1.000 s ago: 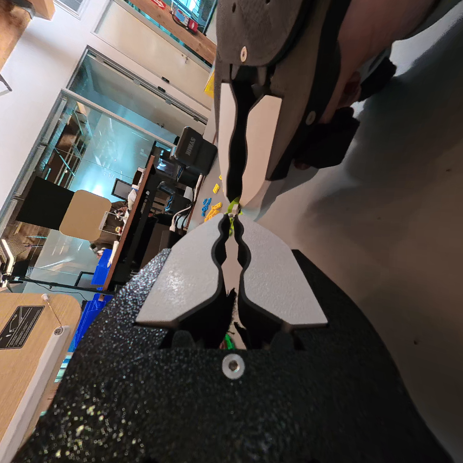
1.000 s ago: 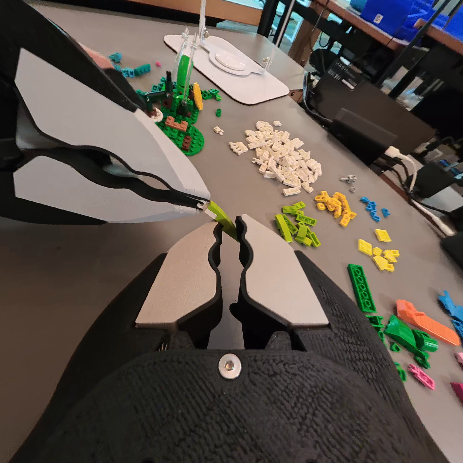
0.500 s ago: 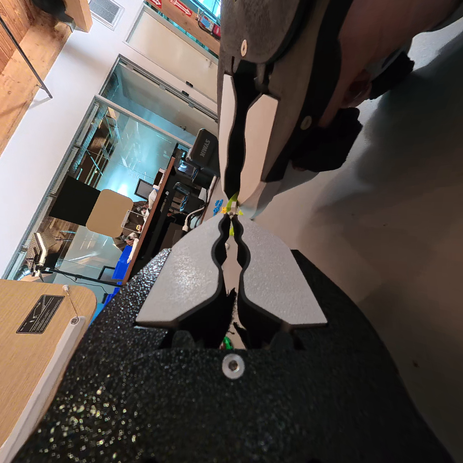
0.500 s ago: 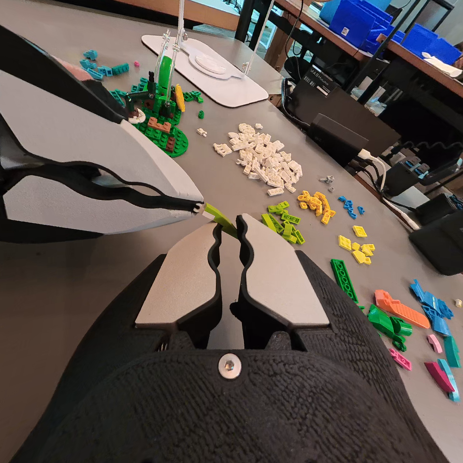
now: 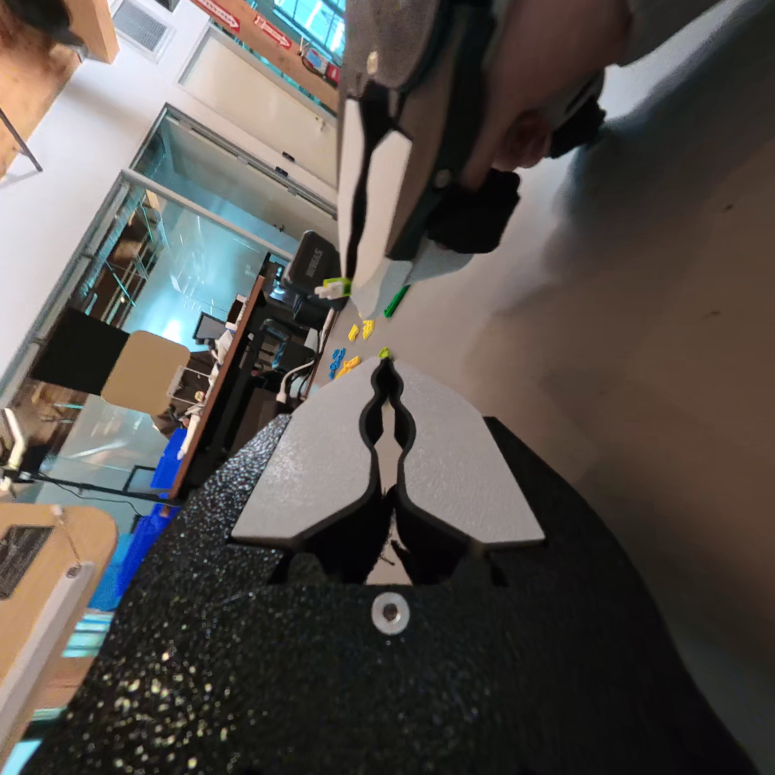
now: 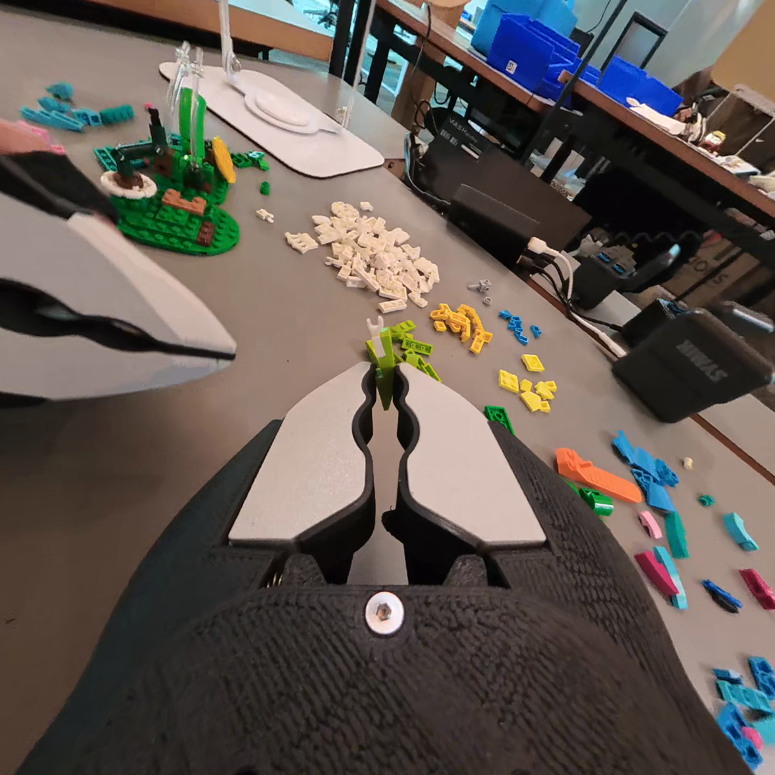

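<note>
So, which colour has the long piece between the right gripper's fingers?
Lime green piece, with a small white clip on top; the right wrist view shows it best.

Daylight pours in from the glass wall [image 5: 197, 268] and upper windows, washing the white wall [image 5: 84, 126] pale and leaving the grey tabletop [image 6: 268, 318] evenly lit, with soft, broad shadows under the tools. The left wrist view is smeared by motion, the far gripper [image 5: 356, 268] and the bricks near it blurred. In the right wrist view the loose bricks are sharp at centre, while the edges bend and soften. Glints speckle the black housing [image 5: 167, 671].
</note>
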The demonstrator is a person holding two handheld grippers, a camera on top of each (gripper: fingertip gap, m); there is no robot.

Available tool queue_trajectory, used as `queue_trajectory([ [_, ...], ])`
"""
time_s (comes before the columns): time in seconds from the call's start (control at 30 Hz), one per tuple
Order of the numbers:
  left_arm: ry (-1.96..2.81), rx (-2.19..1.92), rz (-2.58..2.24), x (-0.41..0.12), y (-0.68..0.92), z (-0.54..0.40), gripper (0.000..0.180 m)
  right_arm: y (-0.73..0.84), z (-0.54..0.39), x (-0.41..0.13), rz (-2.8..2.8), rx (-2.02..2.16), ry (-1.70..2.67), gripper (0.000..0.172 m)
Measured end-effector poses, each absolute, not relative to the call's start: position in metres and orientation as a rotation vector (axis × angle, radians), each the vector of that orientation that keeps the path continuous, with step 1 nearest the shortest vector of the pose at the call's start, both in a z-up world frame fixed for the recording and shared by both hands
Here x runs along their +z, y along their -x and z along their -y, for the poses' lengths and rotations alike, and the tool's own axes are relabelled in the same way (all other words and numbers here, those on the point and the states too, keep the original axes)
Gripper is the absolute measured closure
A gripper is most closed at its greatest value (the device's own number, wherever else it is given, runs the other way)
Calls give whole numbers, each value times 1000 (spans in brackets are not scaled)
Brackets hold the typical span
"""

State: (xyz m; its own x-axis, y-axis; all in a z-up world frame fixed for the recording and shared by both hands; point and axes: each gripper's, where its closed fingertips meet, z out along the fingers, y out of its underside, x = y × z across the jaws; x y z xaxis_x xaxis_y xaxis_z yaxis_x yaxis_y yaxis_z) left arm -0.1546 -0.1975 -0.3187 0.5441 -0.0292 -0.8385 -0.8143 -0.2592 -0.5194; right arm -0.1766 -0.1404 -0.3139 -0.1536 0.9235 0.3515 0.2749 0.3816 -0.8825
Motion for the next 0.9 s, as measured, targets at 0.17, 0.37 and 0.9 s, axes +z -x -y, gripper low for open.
queue_trajectory([
  [0.17, 1698, 573, -452, -302, 161, 199, 180, 176, 148, -310, 1681, 647, 824, 166],
  [0.37, 1703, 111, -174, -292, 160, 203, 170, 174, 191, -306, 1634, 355, 253, 166],
  [0.9, 1750, 27, -156, -298, 154, 206, 174, 174, 189, -296, 1537, 312, 223, 166],
])
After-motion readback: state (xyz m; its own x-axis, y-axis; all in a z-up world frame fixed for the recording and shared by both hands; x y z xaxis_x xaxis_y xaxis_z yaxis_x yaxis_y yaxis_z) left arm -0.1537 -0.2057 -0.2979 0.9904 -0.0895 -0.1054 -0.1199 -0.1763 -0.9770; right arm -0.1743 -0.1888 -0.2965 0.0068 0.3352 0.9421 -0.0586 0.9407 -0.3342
